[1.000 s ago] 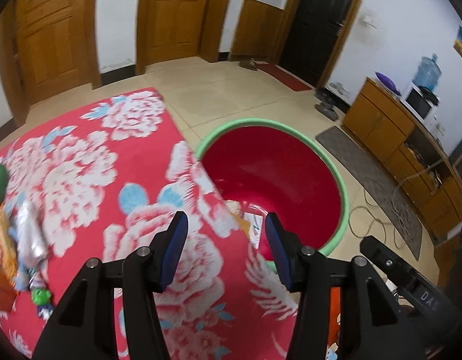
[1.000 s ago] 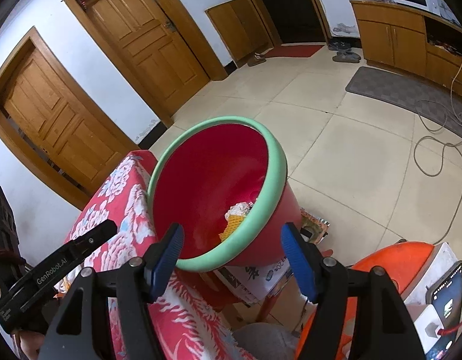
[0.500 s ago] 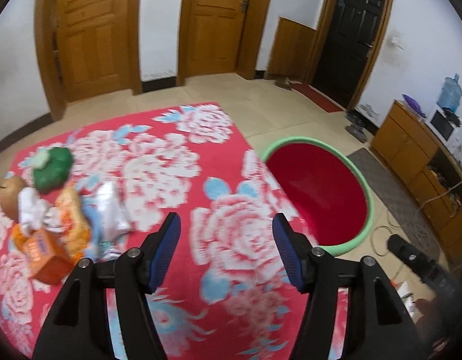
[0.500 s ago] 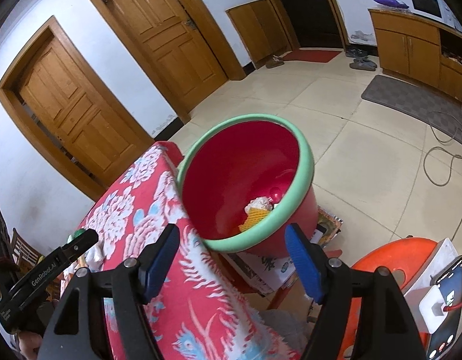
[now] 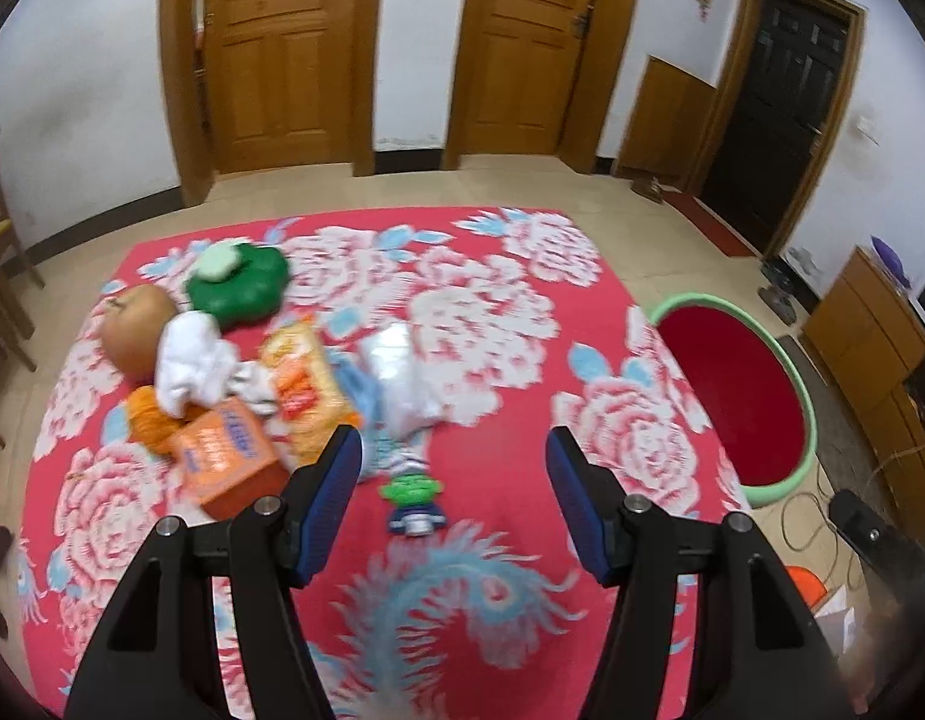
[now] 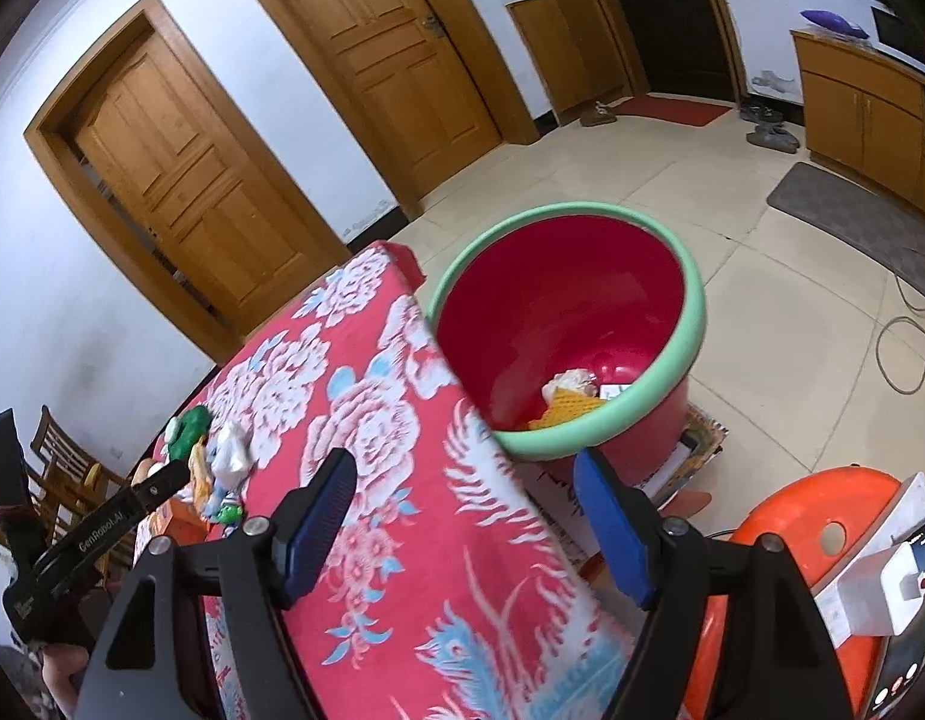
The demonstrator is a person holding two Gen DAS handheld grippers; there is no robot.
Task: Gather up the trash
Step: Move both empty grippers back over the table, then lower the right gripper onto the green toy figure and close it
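Observation:
A pile of trash lies on the red flowered table point(image 5: 492, 516): an orange box point(image 5: 228, 456), a yellow-orange snack bag point(image 5: 300, 384), white crumpled paper point(image 5: 189, 360), a clear plastic wrapper point(image 5: 402, 384), a green-capped item point(image 5: 411, 495), a green round thing point(image 5: 237, 285) and a brown ball point(image 5: 135, 330). My left gripper point(image 5: 453, 492) is open and empty, above the table just right of the pile. The red bin with a green rim point(image 6: 693, 324) stands by the table's edge with trash point(image 6: 573, 399) inside. My right gripper point(image 6: 465, 513) is open and empty near the bin.
The bin also shows at the right in the left wrist view point(image 5: 807, 405). An orange stool point(image 6: 822, 516) carrying a phone and charger stands at the right. Wooden chairs point(image 6: 60, 468) stand beyond the table's left end. Cables lie on the tiled floor point(image 6: 822, 324).
My left gripper has swung left from over the bin toward the trash pile and opened wider. My right gripper has drawn back from the bin and now sits over the table corner.

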